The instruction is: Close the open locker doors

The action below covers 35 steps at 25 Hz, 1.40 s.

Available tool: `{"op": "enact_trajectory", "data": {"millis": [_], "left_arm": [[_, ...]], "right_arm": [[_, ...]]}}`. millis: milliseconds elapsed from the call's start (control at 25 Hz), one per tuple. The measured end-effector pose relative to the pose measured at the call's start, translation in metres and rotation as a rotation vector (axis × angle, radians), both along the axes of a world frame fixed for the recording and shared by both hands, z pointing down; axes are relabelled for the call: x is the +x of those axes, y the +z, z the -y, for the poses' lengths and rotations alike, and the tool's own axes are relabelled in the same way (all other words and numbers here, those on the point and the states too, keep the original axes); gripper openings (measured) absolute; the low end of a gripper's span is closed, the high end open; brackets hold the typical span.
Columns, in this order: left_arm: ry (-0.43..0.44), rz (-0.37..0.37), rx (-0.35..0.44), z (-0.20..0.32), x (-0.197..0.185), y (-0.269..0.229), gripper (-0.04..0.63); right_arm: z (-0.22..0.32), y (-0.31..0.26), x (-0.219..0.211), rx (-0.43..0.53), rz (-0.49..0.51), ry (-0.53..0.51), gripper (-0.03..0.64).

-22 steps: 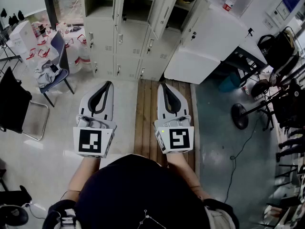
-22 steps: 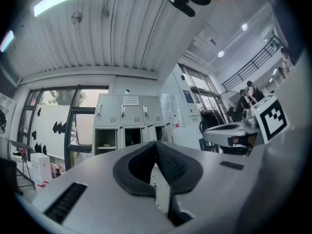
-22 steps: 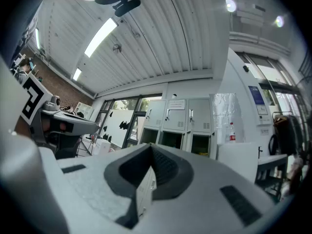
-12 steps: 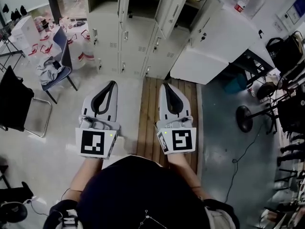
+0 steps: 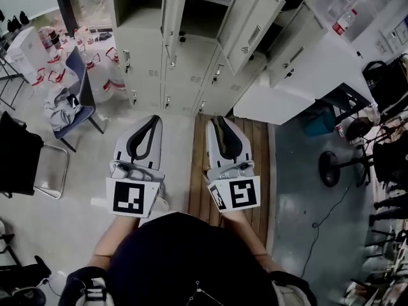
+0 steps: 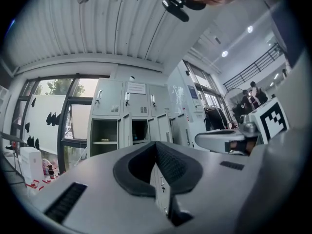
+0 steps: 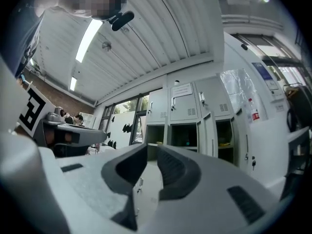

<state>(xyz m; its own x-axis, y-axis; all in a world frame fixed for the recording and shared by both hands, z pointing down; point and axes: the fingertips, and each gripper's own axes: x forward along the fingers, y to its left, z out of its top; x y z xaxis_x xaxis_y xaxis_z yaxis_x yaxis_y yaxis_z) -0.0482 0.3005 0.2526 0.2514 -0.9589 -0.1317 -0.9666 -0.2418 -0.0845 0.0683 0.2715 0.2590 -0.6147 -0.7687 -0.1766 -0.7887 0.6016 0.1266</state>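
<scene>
- Your left gripper (image 5: pixel 152 118) sits at the lower centre-left of the head view. It points up the frame toward the lockers (image 5: pixel 150 69).
- In the left gripper view its fingers (image 6: pixel 176 165) are pressed together at the tips, with only a slit between the dark pads lower down. They pinch nothing and touch nothing.
- Your right gripper (image 5: pixel 215 118) lies just beside the left one and parallel to it. It is over the wooden strip (image 5: pixel 260 171) on the floor.
- In the right gripper view its fingers (image 7: pixel 174 172) stand a little apart. A narrow gap runs between the tips, and only floor and the far lockers show through it. Nothing is held there either.
- The lockers fill the top of the head view. The lower rows are shut, and several compartments in the upper row stand open.
- One open door (image 5: pixel 252 23) swings out toward you at the upper centre-right. A second door (image 5: pixel 173 14) shows nearly edge-on to its left, and a third door (image 5: pixel 294 51) hangs out further right.
- Both grippers stop short of the lockers and touch none of the doors.
- In the right gripper view three open compartments (image 7: pixel 184 136) sit just above the fingertips at the frame's centre. In the left gripper view two open compartments (image 6: pixel 103 135) show left of centre.
- A blue chair (image 5: pixel 81 94) with clothes on it stands at the left of the head view, near the lockers.
</scene>
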Motion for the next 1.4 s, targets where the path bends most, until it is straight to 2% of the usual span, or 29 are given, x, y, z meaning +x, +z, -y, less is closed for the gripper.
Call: {"op": "enact_trajectory", "data": {"millis": [280,480,640,800,1400], "left_arm": [[0.022,0.004,-0.006,0.06,-0.043,0.0,0.003],[0.05,0.005,0.001,0.089,-0.063,0.004,0.003],[0.065,-0.022,-0.008,0.106,-0.07,0.01,0.003],[0.07,-0.019,-0.016,0.123,-0.073,0.014,0.003],[0.048,-0.018,-0.018,0.227,-0.087,0.004,0.003]], "right_arm": [[0.056,0.002,-0.049,-0.015,0.005,0.0,0.095],[0.081,0.009,-0.063,-0.03,0.023,0.028,0.097],[0.096,0.017,-0.07,-0.062,0.026,0.029,0.097],[0.116,0.019,-0.078,-0.068,0.033,0.007,0.097],[0.238,0.004,-0.108,-0.069,0.046,-0.099,0.097]]}}
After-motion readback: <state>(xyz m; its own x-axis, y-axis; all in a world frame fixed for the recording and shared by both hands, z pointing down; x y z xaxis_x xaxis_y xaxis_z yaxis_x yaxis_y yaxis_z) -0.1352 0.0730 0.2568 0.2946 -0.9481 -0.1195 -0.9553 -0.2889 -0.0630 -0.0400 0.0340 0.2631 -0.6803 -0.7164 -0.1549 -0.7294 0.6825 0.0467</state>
